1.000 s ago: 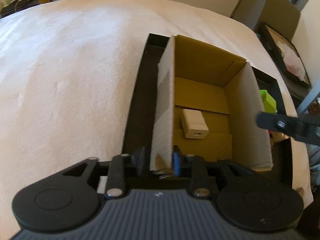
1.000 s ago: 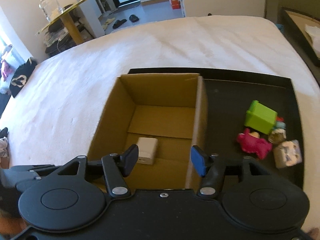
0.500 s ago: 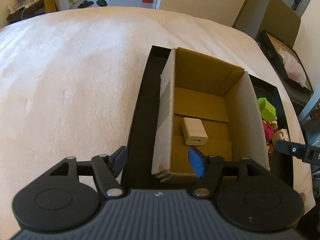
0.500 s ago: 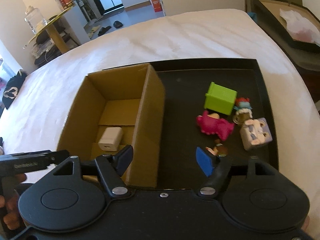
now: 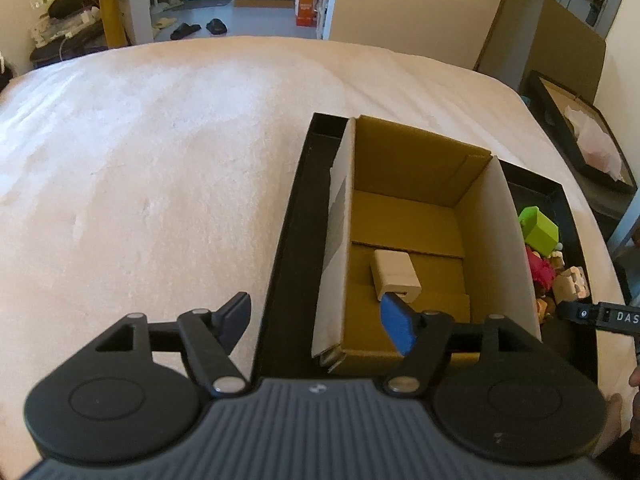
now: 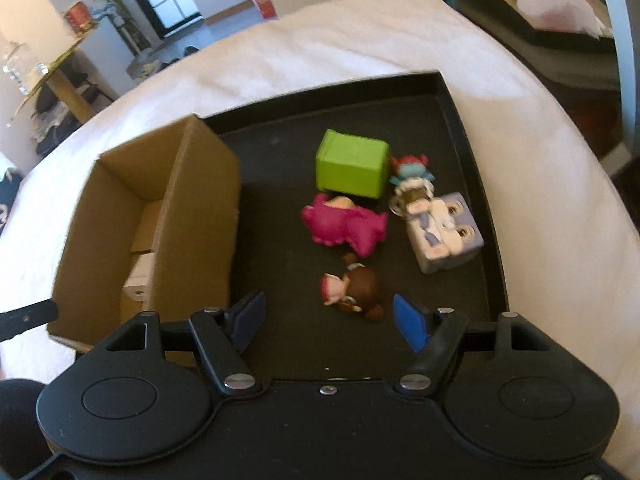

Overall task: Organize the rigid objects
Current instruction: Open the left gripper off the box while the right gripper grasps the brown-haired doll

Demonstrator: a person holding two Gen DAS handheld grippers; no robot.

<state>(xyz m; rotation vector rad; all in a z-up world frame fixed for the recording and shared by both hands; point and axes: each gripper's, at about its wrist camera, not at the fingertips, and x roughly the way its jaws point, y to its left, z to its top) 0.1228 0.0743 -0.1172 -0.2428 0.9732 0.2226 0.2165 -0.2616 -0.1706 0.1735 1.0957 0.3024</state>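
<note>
Your left gripper point(image 5: 316, 320), jaws just spread and empty, straddles the cardboard box's point(image 5: 416, 184) left wall; only its view shows the smooth white charger point(image 5: 394, 276) lying whole on the box floor. Your right gripper point(image 6: 330, 320), also just widened and empty, hovers over the black tray point(image 6: 472, 152), brown figurine point(image 6: 352, 290) just beyond its tips, blocky green cube point(image 6: 352, 164) farther.
</note>
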